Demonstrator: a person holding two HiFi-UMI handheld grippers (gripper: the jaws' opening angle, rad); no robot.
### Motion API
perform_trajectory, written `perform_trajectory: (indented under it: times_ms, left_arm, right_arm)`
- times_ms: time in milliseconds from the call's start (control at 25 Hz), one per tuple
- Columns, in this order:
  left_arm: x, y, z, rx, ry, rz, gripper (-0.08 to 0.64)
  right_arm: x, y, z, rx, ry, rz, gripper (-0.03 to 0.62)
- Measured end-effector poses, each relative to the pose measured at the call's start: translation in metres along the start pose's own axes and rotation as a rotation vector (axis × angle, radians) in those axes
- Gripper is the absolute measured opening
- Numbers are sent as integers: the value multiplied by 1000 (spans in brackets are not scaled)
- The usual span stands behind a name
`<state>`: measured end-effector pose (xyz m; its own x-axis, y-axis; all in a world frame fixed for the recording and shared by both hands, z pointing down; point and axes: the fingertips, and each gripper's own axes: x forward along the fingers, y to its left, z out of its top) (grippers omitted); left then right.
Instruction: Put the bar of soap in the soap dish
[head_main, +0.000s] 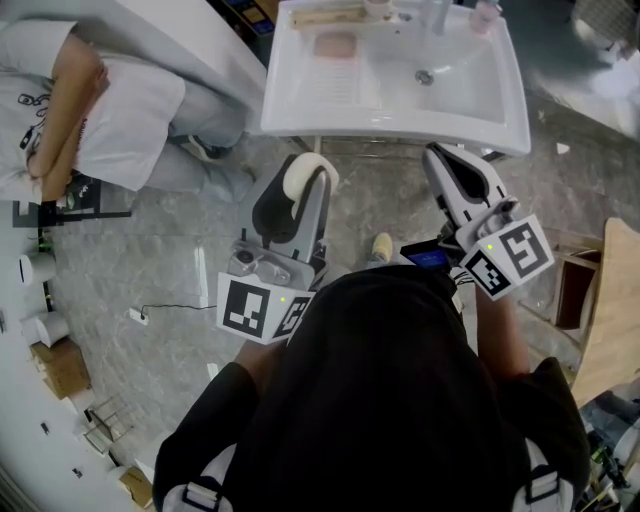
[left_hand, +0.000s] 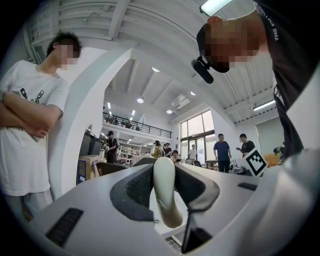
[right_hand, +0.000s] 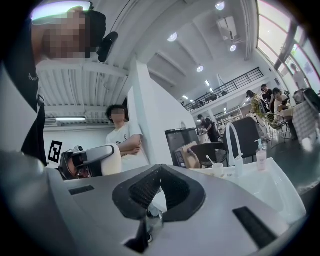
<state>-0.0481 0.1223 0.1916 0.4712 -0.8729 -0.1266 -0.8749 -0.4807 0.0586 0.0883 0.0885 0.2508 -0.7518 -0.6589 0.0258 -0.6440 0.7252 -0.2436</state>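
Note:
A cream bar of soap (head_main: 298, 178) stands on edge between the jaws of my left gripper (head_main: 303, 172), which is shut on it just below the front rim of the white sink (head_main: 400, 120). In the left gripper view the soap (left_hand: 166, 192) fills the gap of the left gripper (left_hand: 165, 174), which points up into the room. A pinkish soap dish (head_main: 336, 45) lies on the sink's ribbed left side. My right gripper (head_main: 447, 160) is held beside the left one, shut with nothing in it. The right gripper (right_hand: 159, 171) view shows the soap (right_hand: 114, 160) at the left and the sink (right_hand: 270, 187) at the right.
A person in a white T-shirt (head_main: 95, 105) stands with folded arms to the left of the sink. A faucet (right_hand: 231, 142), a cup and a bottle stand on the sink's back edge. A wooden board (head_main: 612, 300) leans at the right. Boxes (head_main: 60, 365) sit on the floor at the left.

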Motion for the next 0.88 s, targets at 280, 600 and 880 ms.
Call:
perform_trajectory:
  times_ms: [280, 600, 880]
  left_arm:
    - [17, -6, -5, 4, 4, -17, 121]
    - [33, -15, -6, 18, 4, -23, 121]
    - [30, -18, -3, 25, 4, -26, 121]
  right_arm:
    - [-3, -18, -3, 16, -6, -12, 21]
    - [-7, -35, -2, 27, -19, -11, 21]
    - [-11, -31, 0, 23, -23, -10, 21]
